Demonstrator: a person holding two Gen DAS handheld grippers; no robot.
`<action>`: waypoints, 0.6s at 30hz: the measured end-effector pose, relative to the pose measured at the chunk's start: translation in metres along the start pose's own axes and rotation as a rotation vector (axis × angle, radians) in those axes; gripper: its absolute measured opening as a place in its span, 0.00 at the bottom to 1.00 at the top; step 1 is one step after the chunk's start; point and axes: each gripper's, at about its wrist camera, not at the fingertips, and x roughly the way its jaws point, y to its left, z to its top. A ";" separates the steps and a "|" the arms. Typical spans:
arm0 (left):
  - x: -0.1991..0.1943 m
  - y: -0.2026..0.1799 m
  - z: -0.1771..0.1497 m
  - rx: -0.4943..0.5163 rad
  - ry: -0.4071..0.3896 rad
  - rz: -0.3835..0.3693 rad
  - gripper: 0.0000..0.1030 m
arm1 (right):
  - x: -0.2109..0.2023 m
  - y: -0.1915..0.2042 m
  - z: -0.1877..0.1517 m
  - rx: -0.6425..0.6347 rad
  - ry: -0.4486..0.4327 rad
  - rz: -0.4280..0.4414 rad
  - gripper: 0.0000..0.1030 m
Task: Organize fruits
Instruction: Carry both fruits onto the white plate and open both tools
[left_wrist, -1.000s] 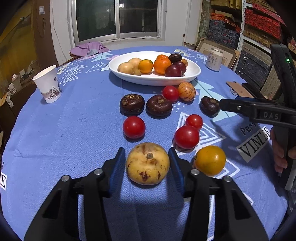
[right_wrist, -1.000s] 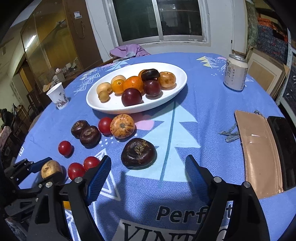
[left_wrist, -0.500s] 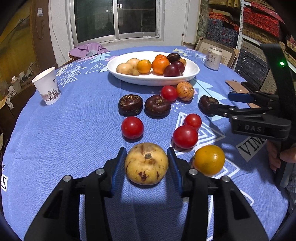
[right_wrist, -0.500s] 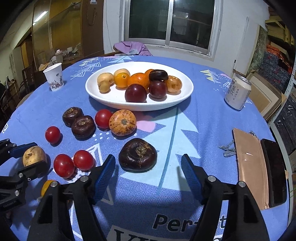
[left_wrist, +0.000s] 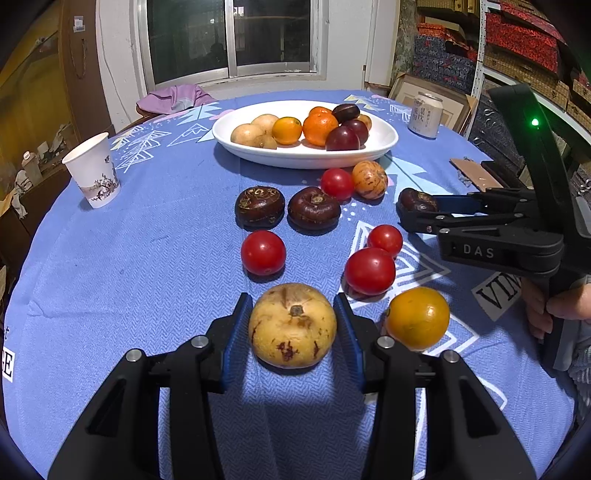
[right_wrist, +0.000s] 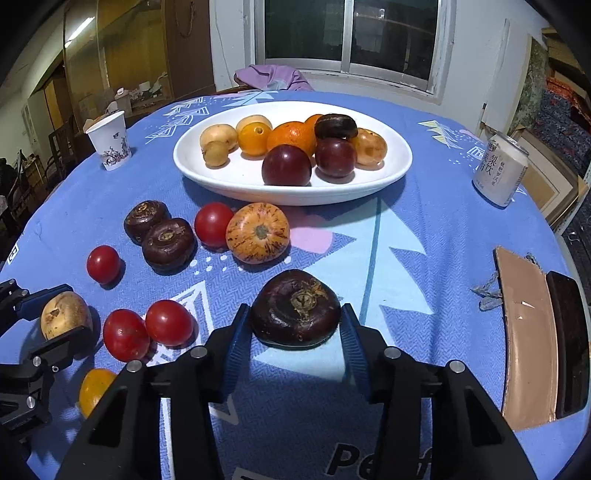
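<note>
Fruits: loose on blue-clothed tabletop (left_wrist: 110, 280) + more piled in white oval dish (right_wrist: 229, 177) at far side.
Left gripper (left_wrist: 293, 328): low over tabletop, blue-padded fingers (left_wrist: 236, 332) either side of a yellow-brown spotted fruit (left_wrist: 292, 325); pads at or v. near its skin, can't tell if squeezing. Fruit sits on cloth.
Right gripper (right_wrist: 295, 325): fingers (right_wrist: 236, 336) bracket a dark purple-brown fruit (right_wrist: 295, 308) resting on cloth; small gaps show both sides, so not clamped.
Near left gripper: orange fruit (left_wrist: 417, 317) just to the right, three red tomatoes (left_wrist: 369, 271) beyond.
Mid-table: two more dark fruits (left_wrist: 314, 207) side by side, a tomato touching an orange-striped fruit (right_wrist: 258, 232), close to dish.
Dish contents: yellow, orange, dark plum-coloured fruits.
Others: paper cup (left_wrist: 92, 171) far left, drink can (right_wrist: 500, 170) far right, tan wallet (right_wrist: 528, 343) at right edge.
</note>
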 end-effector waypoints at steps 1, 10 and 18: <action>0.000 0.000 0.000 -0.001 0.000 0.000 0.44 | 0.000 0.000 0.000 0.002 0.000 0.001 0.48; -0.002 0.000 0.000 -0.002 -0.008 0.002 0.43 | -0.003 -0.001 -0.002 0.016 -0.003 0.018 0.47; -0.007 0.005 0.000 -0.023 -0.038 0.008 0.43 | -0.012 -0.011 -0.002 0.066 -0.028 0.046 0.47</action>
